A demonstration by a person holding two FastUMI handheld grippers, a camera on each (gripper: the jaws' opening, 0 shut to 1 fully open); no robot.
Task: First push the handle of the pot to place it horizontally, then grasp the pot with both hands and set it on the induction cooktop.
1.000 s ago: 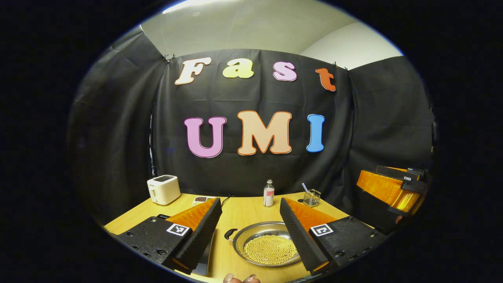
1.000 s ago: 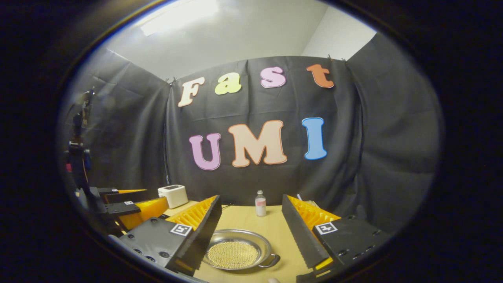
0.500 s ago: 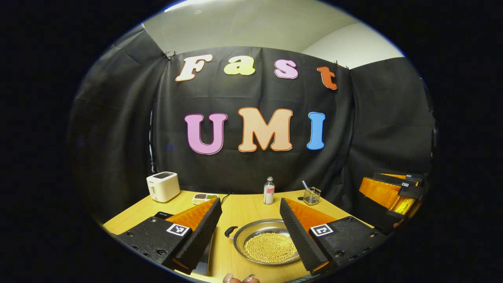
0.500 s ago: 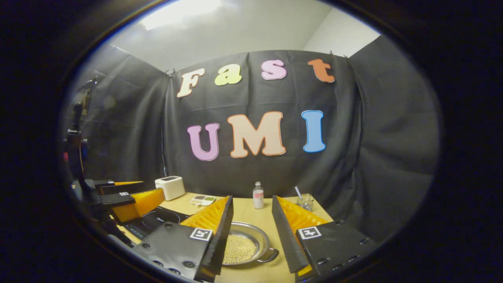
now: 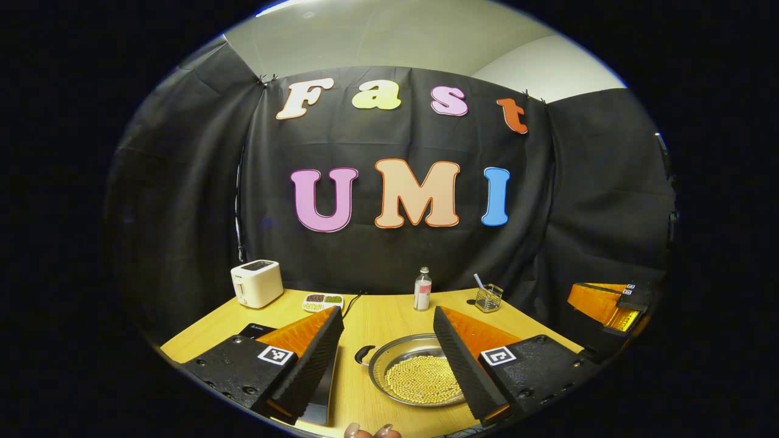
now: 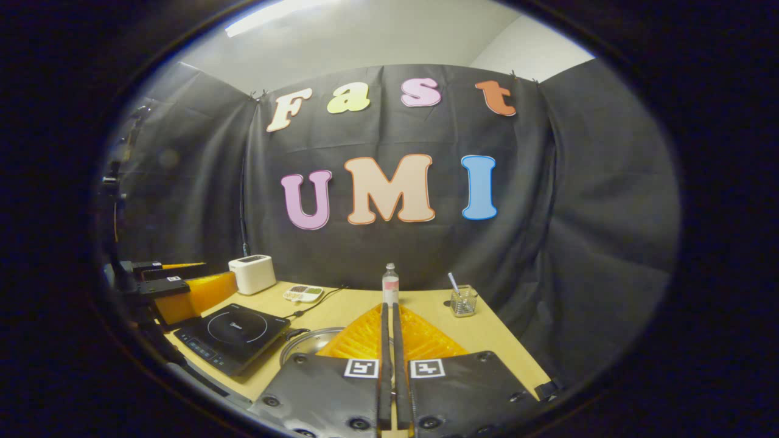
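R gripper jaws have closed together, L gripper jaws spread; 1 pot, 1 cooktop.

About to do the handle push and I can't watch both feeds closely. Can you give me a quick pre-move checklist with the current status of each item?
1. Right gripper closed for pushing: ok, fingers together, nothing seen between them.
2. Left gripper open for the later grasp: ok, fingers spread wide.
3. Pot flat on the table, beans inside: ok.
4. Pot handle horizontal: cannot tell from this angle.
5. Induction cooktop surface free: ok, nothing on it.
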